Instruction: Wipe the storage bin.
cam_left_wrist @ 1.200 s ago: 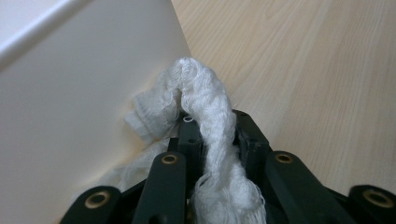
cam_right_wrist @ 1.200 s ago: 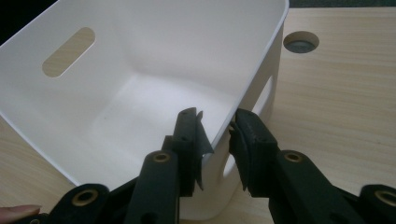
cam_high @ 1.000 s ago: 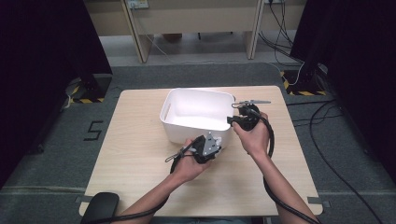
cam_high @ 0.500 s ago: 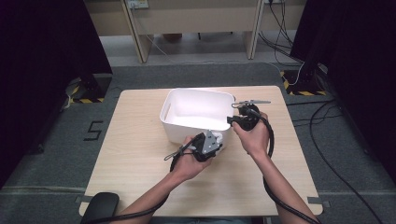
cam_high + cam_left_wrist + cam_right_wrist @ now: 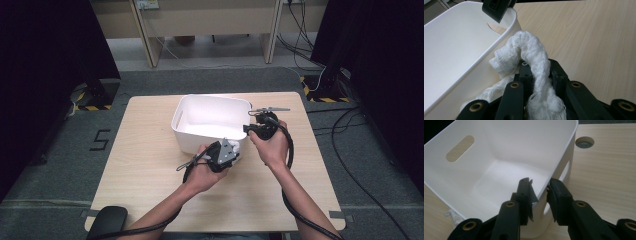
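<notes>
White mesh cloth (image 5: pixel 534 57): soft, light, limp; pinched at bunched middle by left gripper (image 5: pixel 537 75). Right gripper (image 5: pixel 540 192) clamped on rim of white bin (image 5: pixel 499 157), steadying.

Pale wooden surface (image 5: pixel 150 165) with round cable hole (image 5: pixel 584 142), grey carpeted floor (image 5: pixel 60 165) marked with black numeral five (image 5: pixel 100 140), yellow-black hazard tape (image 5: pixel 325 97), light wooden furniture legs (image 5: pixel 150 45)

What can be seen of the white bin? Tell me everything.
The white bin is a smooth, plastic-looking rectangular tub with rounded corners and slot handles in its end walls. It stands upright on the wooden table, nothing inside. The right gripper clamps its rim at one end. The left gripper, shut on white netted cloth, sits just outside its near wall.
</notes>
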The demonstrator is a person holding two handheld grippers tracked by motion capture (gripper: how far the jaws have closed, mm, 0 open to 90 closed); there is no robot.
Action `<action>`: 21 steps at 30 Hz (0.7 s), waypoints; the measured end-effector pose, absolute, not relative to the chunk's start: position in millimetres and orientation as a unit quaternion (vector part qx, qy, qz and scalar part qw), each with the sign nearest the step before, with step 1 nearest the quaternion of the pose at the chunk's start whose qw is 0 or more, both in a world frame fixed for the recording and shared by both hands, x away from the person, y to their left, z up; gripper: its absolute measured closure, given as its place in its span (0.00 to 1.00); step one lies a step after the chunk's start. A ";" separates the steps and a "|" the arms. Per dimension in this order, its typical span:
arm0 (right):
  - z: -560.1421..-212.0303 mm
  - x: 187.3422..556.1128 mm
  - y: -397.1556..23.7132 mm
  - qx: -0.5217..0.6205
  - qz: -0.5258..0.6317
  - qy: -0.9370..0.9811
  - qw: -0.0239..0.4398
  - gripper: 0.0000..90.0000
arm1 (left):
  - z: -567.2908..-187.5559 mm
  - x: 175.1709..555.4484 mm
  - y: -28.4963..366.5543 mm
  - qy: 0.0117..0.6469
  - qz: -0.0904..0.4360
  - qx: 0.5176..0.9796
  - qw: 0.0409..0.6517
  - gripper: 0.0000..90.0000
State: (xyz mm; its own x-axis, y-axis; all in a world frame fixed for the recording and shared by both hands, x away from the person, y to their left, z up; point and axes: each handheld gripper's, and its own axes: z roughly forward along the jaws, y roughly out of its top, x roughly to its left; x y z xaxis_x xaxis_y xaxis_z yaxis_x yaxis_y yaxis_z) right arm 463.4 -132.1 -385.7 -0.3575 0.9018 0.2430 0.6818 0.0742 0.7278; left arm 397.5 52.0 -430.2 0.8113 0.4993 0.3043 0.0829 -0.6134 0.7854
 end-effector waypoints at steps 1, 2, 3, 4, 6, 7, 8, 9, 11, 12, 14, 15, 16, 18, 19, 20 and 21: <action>-385.6 463.3 -131.7 0.551 0.401 0.719 0.136 0.79 | -430.3 397.4 51.9 0.169 0.257 0.860 0.407 0.84; -385.5 463.3 -131.7 0.551 0.400 0.720 0.137 0.79 | -430.4 397.3 51.7 0.170 0.257 0.860 0.406 0.84; -385.5 463.4 -131.7 0.550 0.399 0.720 0.138 0.79 | -430.8 396.9 50.9 0.170 0.258 0.860 0.406 0.84; -385.2 463.2 -131.4 0.551 0.398 0.720 0.138 0.79 | -431.0 396.6 50.0 0.170 0.259 0.860 0.406 0.84; -385.2 463.3 -131.1 0.551 0.398 0.721 0.138 0.79 | -430.8 396.3 48.2 0.166 0.259 0.861 0.405 0.84; -385.2 463.2 -131.1 0.550 0.398 0.721 0.138 0.79 | -430.8 396.1 47.2 0.165 0.258 0.861 0.406 0.84; -385.2 462.9 -130.9 0.551 0.399 0.720 0.137 0.79 | -430.5 396.1 46.6 0.164 0.258 0.862 0.405 0.84; -385.2 462.9 -131.0 0.551 0.399 0.720 0.137 0.79 | -430.5 396.4 45.8 0.164 0.257 0.862 0.405 0.84; -385.5 463.7 -131.1 0.549 0.399 0.721 0.139 0.79 | -429.9 396.8 44.7 0.163 0.257 0.863 0.403 0.84; -385.5 463.8 -131.0 0.549 0.398 0.721 0.140 0.79 | -429.7 396.8 44.0 0.161 0.256 0.864 0.403 0.84; -385.4 463.7 -130.7 0.550 0.398 0.721 0.139 0.80 | -429.7 396.6 43.0 0.160 0.257 0.864 0.402 0.84; -385.3 463.4 -130.6 0.550 0.398 0.721 0.140 0.80 | -430.0 396.4 42.4 0.161 0.256 0.864 0.403 0.84; -385.4 463.3 -130.7 0.550 0.398 0.721 0.140 0.80 | -430.0 396.3 41.9 0.161 0.257 0.864 0.402 0.84; -385.3 463.2 -130.4 0.550 0.397 0.721 0.140 0.80 | -429.8 396.3 41.1 0.158 0.257 0.866 0.400 0.84; -385.2 463.2 -130.2 0.551 0.397 0.721 0.140 0.80 | -429.3 396.5 41.0 0.158 0.256 0.867 0.398 0.84; -385.3 463.2 -130.3 0.551 0.397 0.721 0.140 0.80 | -429.1 396.7 40.7 0.159 0.255 0.866 0.399 0.84; -385.3 463.3 -130.3 0.551 0.397 0.720 0.140 0.80 | -429.1 396.7 40.7 0.159 0.255 0.866 0.399 0.84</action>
